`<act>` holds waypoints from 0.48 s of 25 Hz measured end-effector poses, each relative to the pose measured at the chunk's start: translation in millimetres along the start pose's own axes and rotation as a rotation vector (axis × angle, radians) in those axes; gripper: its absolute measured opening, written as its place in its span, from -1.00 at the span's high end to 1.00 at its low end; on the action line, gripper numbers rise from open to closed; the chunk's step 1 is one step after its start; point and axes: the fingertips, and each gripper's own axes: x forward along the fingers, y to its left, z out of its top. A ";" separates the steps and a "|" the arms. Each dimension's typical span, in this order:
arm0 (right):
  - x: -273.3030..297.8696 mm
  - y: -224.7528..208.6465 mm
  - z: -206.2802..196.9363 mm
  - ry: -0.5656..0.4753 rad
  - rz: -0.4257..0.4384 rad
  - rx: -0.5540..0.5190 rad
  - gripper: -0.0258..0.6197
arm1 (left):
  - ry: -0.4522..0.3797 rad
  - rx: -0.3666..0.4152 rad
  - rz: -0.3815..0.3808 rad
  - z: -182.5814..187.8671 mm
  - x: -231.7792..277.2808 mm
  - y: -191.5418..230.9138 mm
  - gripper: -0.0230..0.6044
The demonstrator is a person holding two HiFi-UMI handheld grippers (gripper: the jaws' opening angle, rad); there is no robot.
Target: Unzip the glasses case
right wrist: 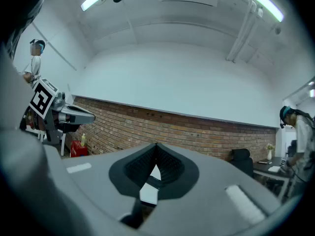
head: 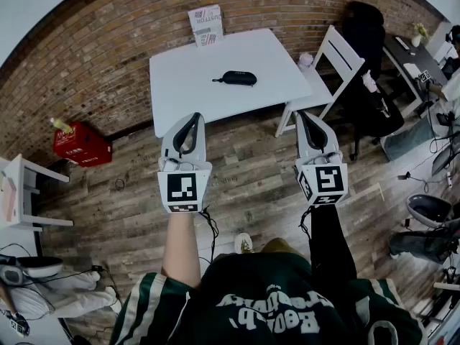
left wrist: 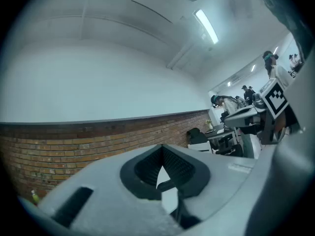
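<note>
1. While both claws are clenched on nothing, no work on the zip can start. Left claw (head: pixel 192 118) and right claw (head: pixel 306 116) each show jaws tip to tip, pads meeting, with only brick wall and room ahead in their own views. Risk: reaching the case shut, so the tips shove it instead of taking hold.
2. Both claws are held level and side by side above the wood floor (head: pixel 251 171), short of the table. Neither touches anything.
3. Case (head: pixel 238 78) lies flat on the white table (head: pixel 180 92), near its middle and well apart from both claws. It looks closed, though the zip line is too small to read. Judged: task not begun.
4. A thin tab sticks out at the case's left end; cannot tell whether it is the zip pull. Risk: the wrong end gets picked, or the pull is missed because it is small and dark against a dark shell.
5. The case looks light and the tabletop smooth. Risk: tugging the zip with one claw while the other gives no hold would drag the whole case along, perhaps toward an edge. One claw probably has to pin the shell.
6. Chair (head: pixel 336 52) stands at the table's right corner and a card (head: pixel 206 25) stands at the far edge. Risk: a wide right reach clips the chair, or a sliding case knocks the card.
</note>
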 end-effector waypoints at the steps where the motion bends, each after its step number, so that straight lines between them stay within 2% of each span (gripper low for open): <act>1: -1.0 -1.9 0.1 0.000 -0.003 0.002 0.88 | 0.000 -0.005 0.000 0.7 1.2 -1.3 0.91; 12: -7.2 -2.6 -6.5 0.013 -0.009 0.017 0.88 | -0.006 -0.010 -0.009 4.2 -3.4 -8.4 0.91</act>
